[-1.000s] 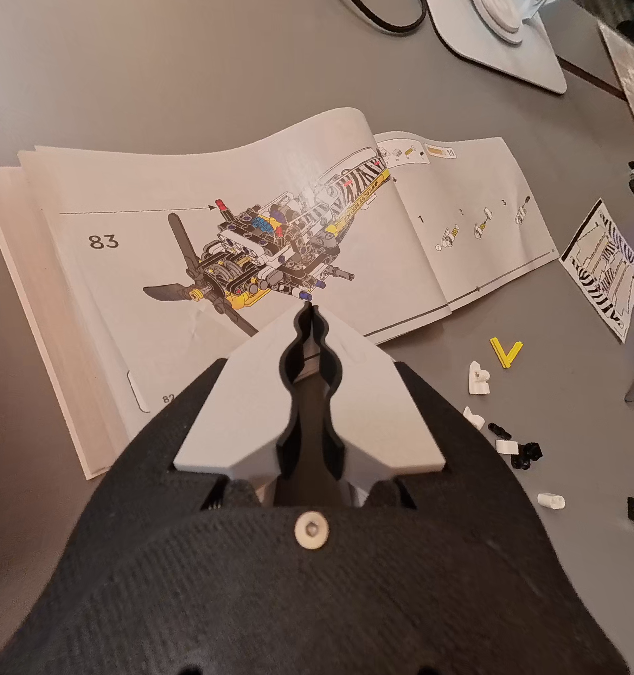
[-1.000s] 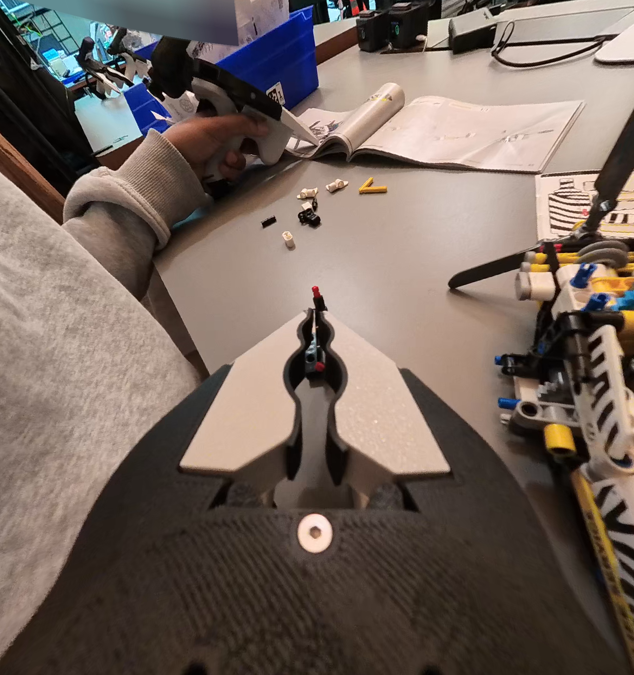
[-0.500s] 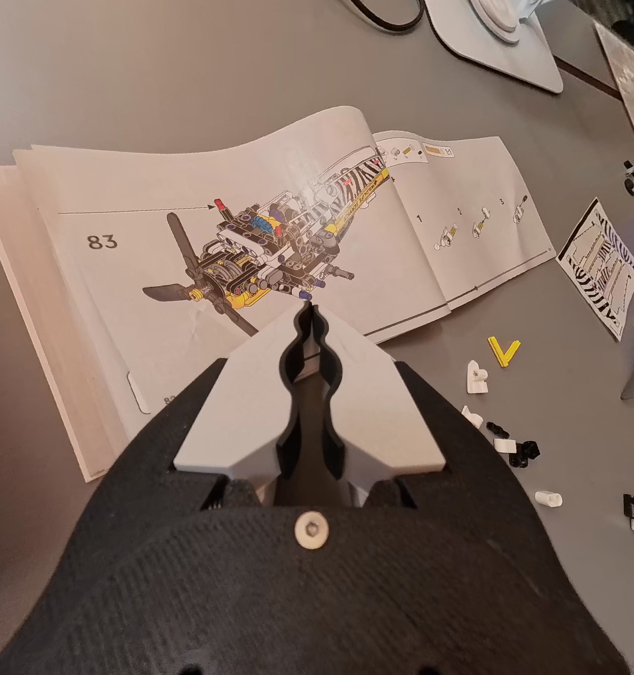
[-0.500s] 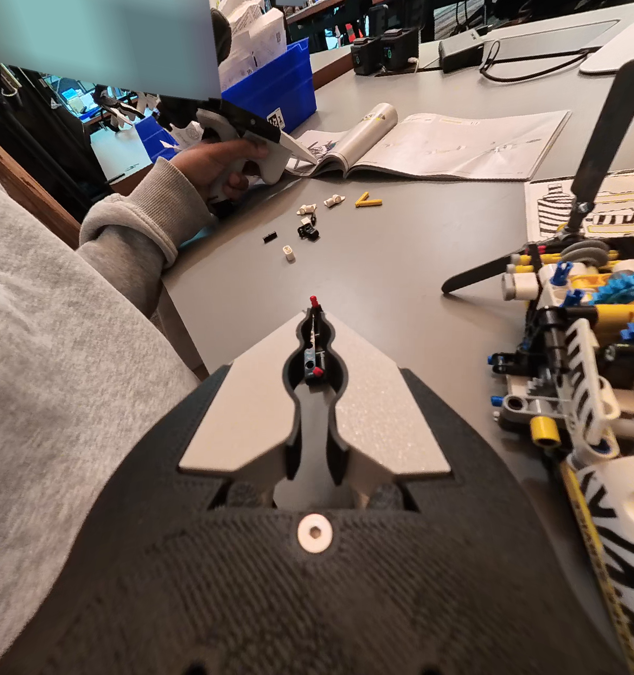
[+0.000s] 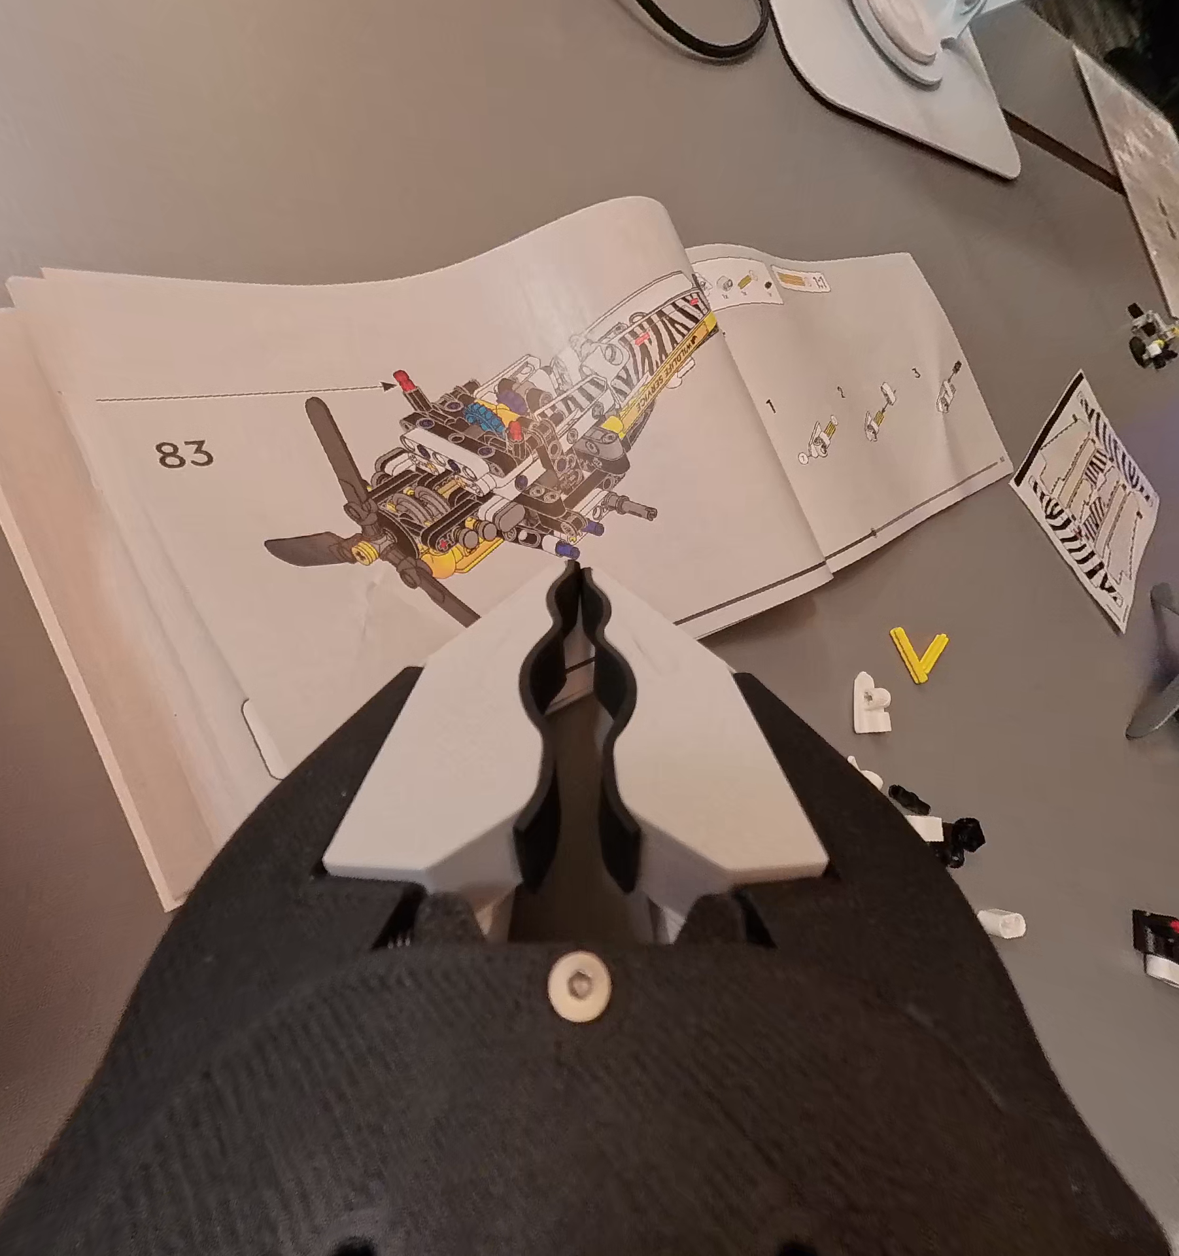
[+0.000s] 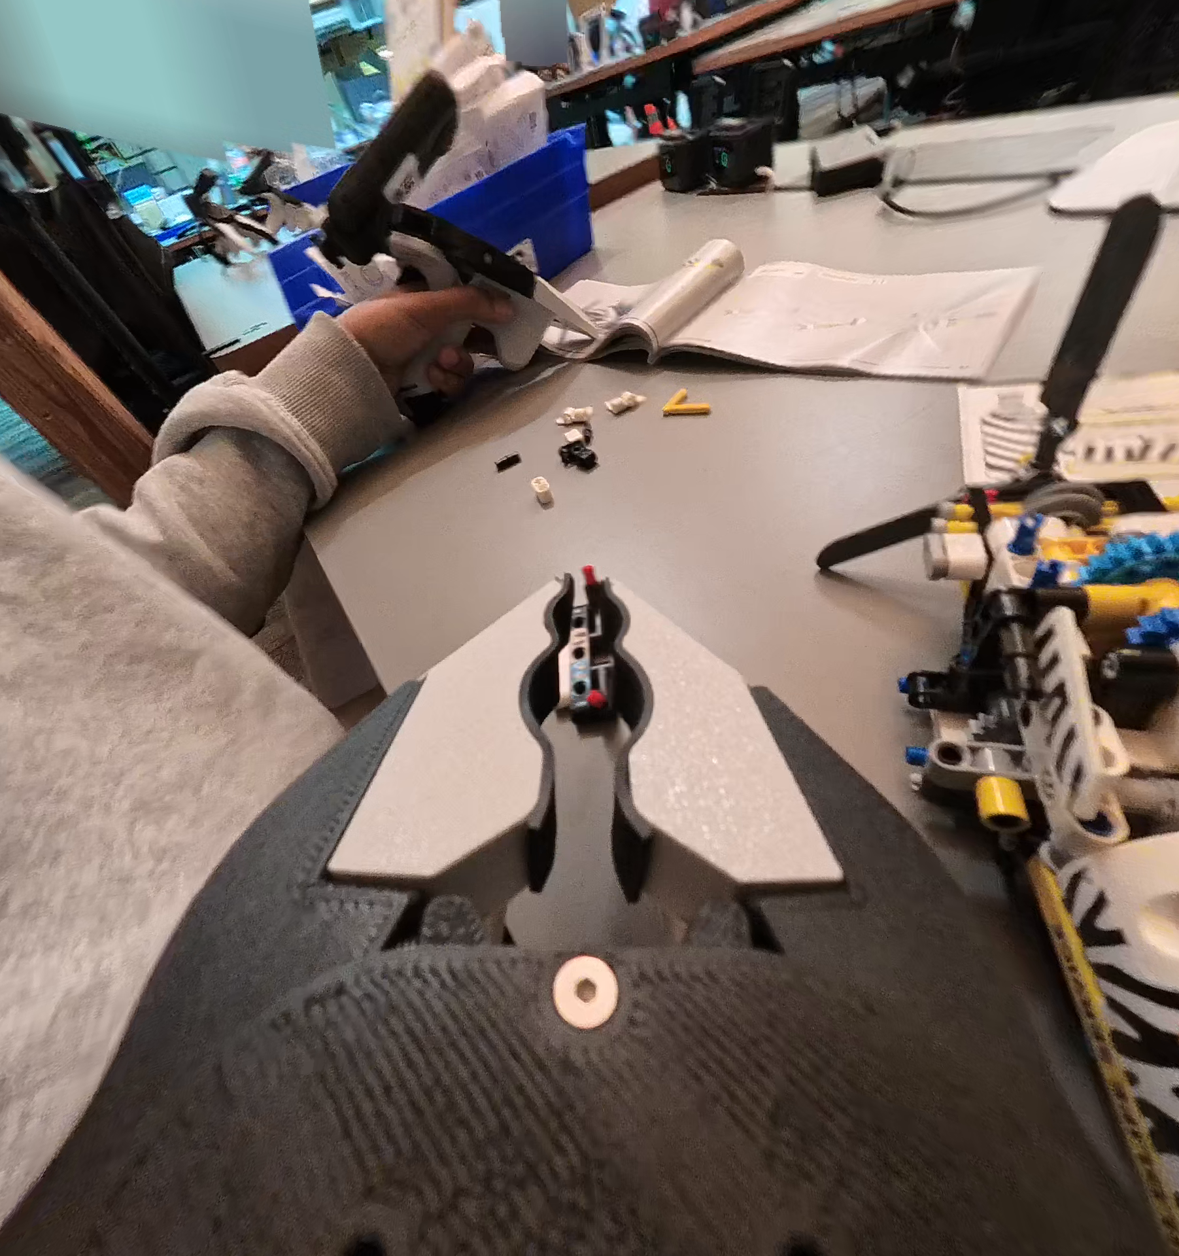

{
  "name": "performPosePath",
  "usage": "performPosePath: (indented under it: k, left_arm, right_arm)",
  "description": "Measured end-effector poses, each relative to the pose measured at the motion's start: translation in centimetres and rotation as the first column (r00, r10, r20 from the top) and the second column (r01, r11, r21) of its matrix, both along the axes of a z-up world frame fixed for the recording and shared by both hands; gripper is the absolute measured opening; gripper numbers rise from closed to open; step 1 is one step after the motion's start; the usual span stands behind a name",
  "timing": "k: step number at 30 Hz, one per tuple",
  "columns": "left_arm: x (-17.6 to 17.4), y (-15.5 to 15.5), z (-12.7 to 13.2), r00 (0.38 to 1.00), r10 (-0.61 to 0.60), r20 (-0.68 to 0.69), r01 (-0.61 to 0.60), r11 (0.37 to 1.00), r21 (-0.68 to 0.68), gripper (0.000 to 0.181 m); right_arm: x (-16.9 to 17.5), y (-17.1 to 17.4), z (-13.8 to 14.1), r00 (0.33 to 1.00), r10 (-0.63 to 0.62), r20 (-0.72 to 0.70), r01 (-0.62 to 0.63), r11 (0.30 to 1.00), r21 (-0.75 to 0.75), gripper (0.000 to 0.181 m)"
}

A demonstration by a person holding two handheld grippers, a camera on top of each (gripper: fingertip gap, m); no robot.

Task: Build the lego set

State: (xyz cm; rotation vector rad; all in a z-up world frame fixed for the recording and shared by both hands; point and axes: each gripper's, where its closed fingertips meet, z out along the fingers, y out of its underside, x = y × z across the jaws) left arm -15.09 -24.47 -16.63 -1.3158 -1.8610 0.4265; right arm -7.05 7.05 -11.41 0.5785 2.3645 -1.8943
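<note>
My left gripper (image 5: 578, 571) is shut and empty, its tips over the open instruction booklet (image 5: 437, 353). It also shows in the right wrist view (image 6: 573, 319), held by a hand at the booklet (image 6: 844, 312). My right gripper (image 6: 583, 588) is shut on a small black, white and red-tipped lego piece (image 6: 586, 652) above the table. The plane model (image 6: 1062, 652) with black propeller and zebra-striped body stands to its right. Loose pieces lie between: a yellow V piece (image 5: 918, 654), white connectors (image 5: 870, 703) and black pins (image 5: 960, 832).
A zebra sticker sheet (image 5: 1082, 503) lies right of the booklet. A monitor base (image 5: 912, 88) and cable are at the far edge. A blue bin (image 6: 505, 197) stands behind the left hand. The table edge (image 6: 342, 612) runs near my grey sleeve.
My right gripper has tilted up and swung left with the piece, so the model sits farther right and lower. My left gripper has barely moved over the booklet.
</note>
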Motion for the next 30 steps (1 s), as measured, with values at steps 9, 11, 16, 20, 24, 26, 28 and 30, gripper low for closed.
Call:
performPosePath:
  k: [9,11,16,20,24,26,28,30]
  left_arm:
    - [0.0,0.0,0.2,1.000,0.000,-0.017,0.000,1.000,0.027,0.000]
    - [0.0,0.0,0.3,1.000,0.001,-0.021,-0.001,0.999,0.035,0.000]
    - [-0.2,-0.4,4.4,0.961,0.035,-0.273,-0.048,0.998,-0.039,0.000]
    - [1.3,-0.7,10.2,0.874,0.104,-0.475,-0.144,0.988,-0.048,0.000]
    - [2.8,3.8,12.8,0.871,-0.017,-0.490,-0.050,0.991,-0.123,0.000]
    - [3.8,9.2,12.5,0.873,-0.182,-0.454,0.123,0.980,-0.155,0.000]
    - [5.9,15.7,10.2,0.841,-0.400,-0.364,0.349,0.915,-0.200,0.002]
    - [8.3,19.7,6.5,0.825,-0.529,-0.198,0.466,0.835,-0.291,0.004]
  right_arm:
    - [0.4,0.7,-1.9,0.997,-0.001,0.081,-0.011,0.989,0.146,0.036]
    - [1.2,1.0,-3.1,0.996,0.001,0.092,-0.022,0.974,0.226,0.045]
    - [6.3,-1.5,-2.9,0.978,0.139,0.157,-0.170,0.964,0.206,0.051]
    - [9.4,-3.1,-2.1,0.952,0.299,0.059,-0.304,0.924,0.230,0.048]
    - [5.6,-1.6,-0.9,0.958,0.255,-0.132,-0.201,0.923,0.327,0.044]
    - [4.0,-0.9,-1.0,0.963,0.234,-0.134,-0.174,0.917,0.358,0.043]
    - [3.9,-0.9,-1.4,0.968,0.242,-0.067,-0.203,0.911,0.359,0.043]
    - [4.7,-1.4,-1.3,0.969,0.246,-0.013,-0.229,0.921,0.316,0.042]
